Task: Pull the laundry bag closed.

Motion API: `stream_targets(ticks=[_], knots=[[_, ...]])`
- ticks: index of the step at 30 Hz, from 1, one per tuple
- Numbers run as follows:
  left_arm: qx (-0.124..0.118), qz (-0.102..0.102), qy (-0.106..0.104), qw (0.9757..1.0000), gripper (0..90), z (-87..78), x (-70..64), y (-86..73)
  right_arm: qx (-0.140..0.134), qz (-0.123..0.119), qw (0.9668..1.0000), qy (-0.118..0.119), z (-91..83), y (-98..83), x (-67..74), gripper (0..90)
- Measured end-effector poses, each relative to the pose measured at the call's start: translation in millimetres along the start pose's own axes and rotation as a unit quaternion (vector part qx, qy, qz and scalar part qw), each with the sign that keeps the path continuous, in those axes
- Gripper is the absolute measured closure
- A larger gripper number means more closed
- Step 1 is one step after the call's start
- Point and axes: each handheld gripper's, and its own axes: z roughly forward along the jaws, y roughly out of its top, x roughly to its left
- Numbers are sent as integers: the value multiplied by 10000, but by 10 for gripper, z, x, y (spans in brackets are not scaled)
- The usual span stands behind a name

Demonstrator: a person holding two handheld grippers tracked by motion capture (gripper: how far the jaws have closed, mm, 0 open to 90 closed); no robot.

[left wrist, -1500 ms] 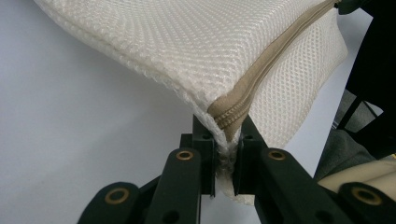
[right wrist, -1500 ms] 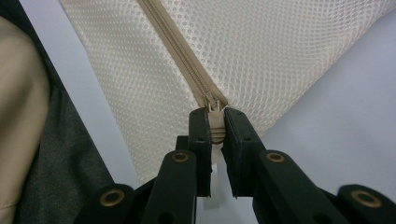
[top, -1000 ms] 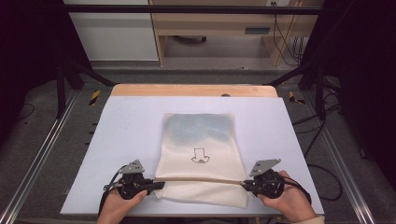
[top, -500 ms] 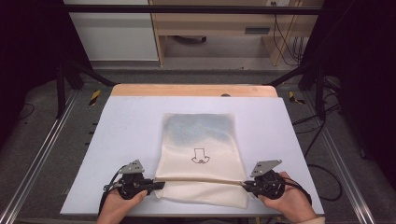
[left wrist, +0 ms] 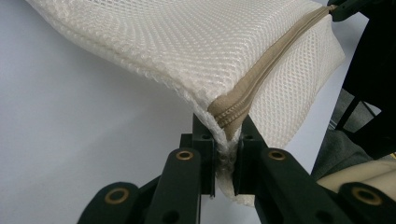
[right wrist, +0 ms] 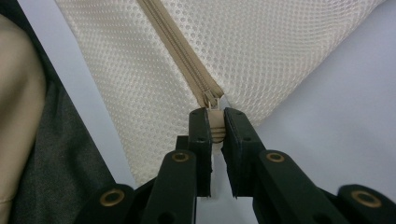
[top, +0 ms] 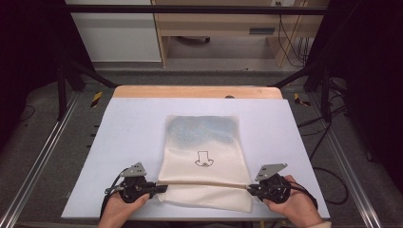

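Basically, a white bench (top: 119, 128) with a wooden far edge sits inside a dark frame; grey floor (top: 52, 152) and pale cabinets (top: 114, 33) lie behind. Mesh bag (top: 204, 156) lies flat near the front edge. Left gripper (top: 159, 188) fingers pinch the bag's zipper end; right gripper (top: 251, 189) fingers pinch the zipper pull (right wrist: 212, 103) at the opposite end.

Left gripper (top: 159, 188) low at left, fingers (left wrist: 204, 140) clamped together, right gripper (top: 249, 188) likewise, facing inward
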Motion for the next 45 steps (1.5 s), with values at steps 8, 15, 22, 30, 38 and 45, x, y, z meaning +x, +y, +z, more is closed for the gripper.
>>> stream_targets(ticks=[8,15,22,30,38,45], knots=[[10,17,9,10000,821,-3,0,2,7,-40,10000,30,8,-8,-3,821],[43,26,27,10000,820,6,-1,-2,17,-6,10000,44,36,-21,-6,820],[56,18,64,10000,811,12,0,-5,33,21,10000,77,63,-31,-17,818],[31,-43,113,9999,615,10,-15,-4,67,77,9999,64,94,-13,-12,767],[-41,13,277,9996,331,21,-53,21,-228,280,9992,-157,72,64,-31,407],[-112,84,507,9986,181,3,-59,37,-289,394,9980,-398,105,139,-1,149]])
